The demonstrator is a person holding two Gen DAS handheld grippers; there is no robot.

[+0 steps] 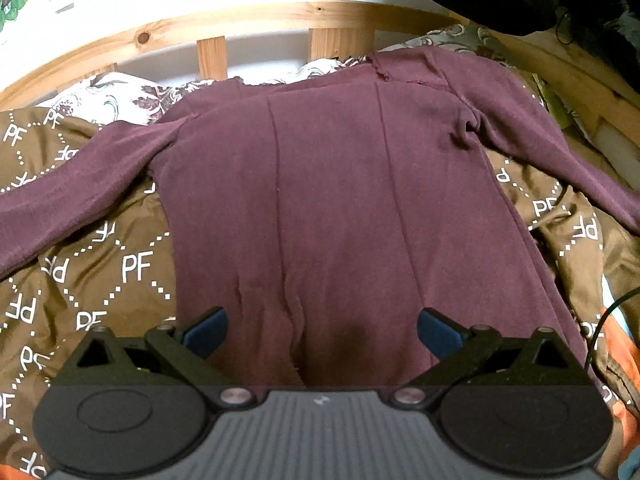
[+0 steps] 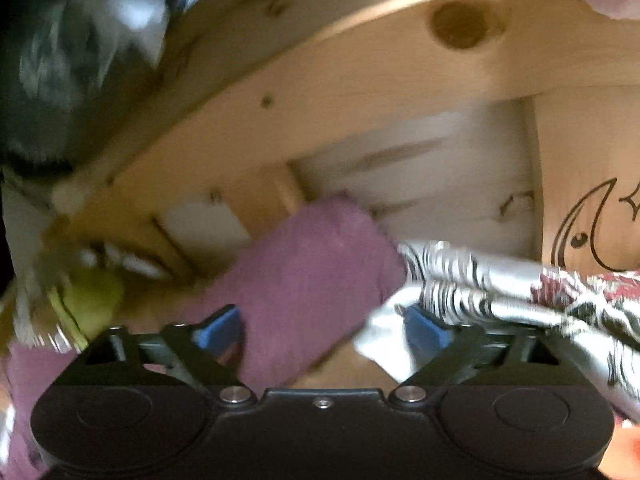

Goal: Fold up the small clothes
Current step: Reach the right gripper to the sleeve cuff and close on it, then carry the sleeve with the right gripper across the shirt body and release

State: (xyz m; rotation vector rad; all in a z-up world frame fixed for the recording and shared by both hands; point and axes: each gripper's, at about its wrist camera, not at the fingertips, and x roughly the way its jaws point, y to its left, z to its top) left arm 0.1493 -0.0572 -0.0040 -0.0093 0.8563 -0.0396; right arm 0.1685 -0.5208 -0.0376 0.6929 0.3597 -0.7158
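Observation:
A maroon long-sleeved top [image 1: 328, 184] lies spread flat on a brown quilt [image 1: 96, 272], neck toward the wooden headboard, both sleeves stretched out sideways. My left gripper [image 1: 322, 332] is open and empty, its blue pads over the bottom hem. In the blurred right wrist view, my right gripper [image 2: 322, 332] is open with the end of a maroon sleeve [image 2: 304, 280] lying between its fingers, not clamped.
A wooden headboard [image 1: 256, 28] runs along the far edge, and a wooden rail [image 2: 360, 80] shows in the right wrist view. A floral pillow [image 1: 128, 96] sits behind the top; patterned white fabric [image 2: 520, 292] lies at the right. A black cable [image 1: 608, 312] hangs at the right edge.

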